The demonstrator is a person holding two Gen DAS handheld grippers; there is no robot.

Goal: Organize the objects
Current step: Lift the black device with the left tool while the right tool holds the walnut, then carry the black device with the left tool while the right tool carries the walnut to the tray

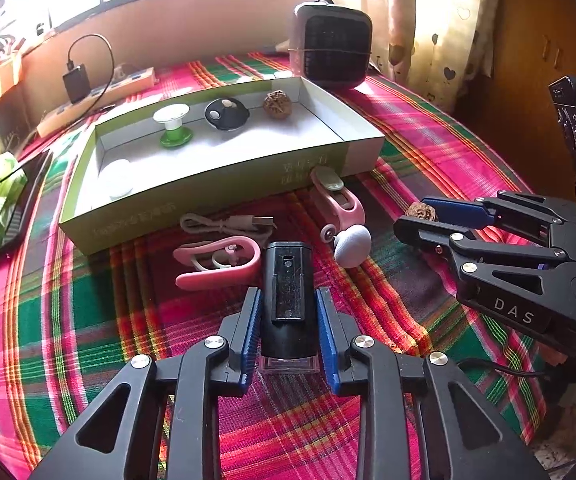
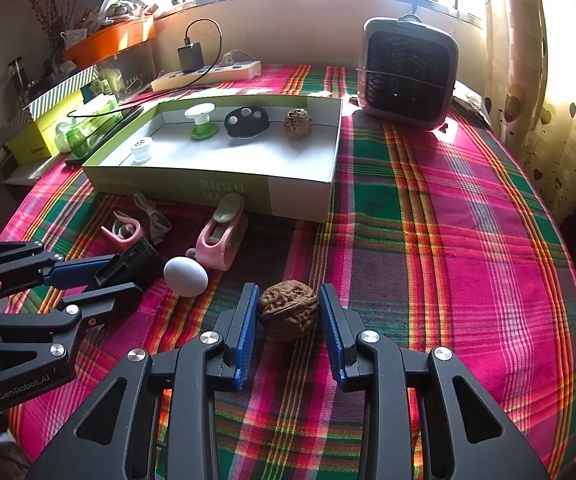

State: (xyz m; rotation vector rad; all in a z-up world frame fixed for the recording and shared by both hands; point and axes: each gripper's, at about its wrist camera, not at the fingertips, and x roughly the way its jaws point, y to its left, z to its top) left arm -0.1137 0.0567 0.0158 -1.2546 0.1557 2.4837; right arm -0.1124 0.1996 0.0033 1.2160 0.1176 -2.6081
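Note:
A green and white open box [image 1: 208, 184] [image 2: 300, 196] lies on the plaid cloth and holds a green spool [image 1: 173, 126], a black disc [image 1: 226, 114], a walnut [image 1: 277, 104] and a white cap [image 1: 116, 179]. My left gripper [image 1: 288, 312] has its jaws around a black rectangular device [image 1: 288, 292], small gaps showing on both sides. My right gripper [image 2: 288, 312] has its jaws around a second walnut [image 2: 288, 310] that rests on the cloth, with a gap on the right. In the right wrist view the left gripper [image 2: 124, 276] appears at the left.
In front of the box lie a pink clip [image 1: 216, 262], a grey cable [image 1: 228, 224], a pink and green roller tool [image 1: 338, 200] and a white egg-shaped thing [image 1: 352, 246]. A small fan heater [image 2: 408, 72] stands at the back right. A power strip [image 2: 208, 74] lies at the back.

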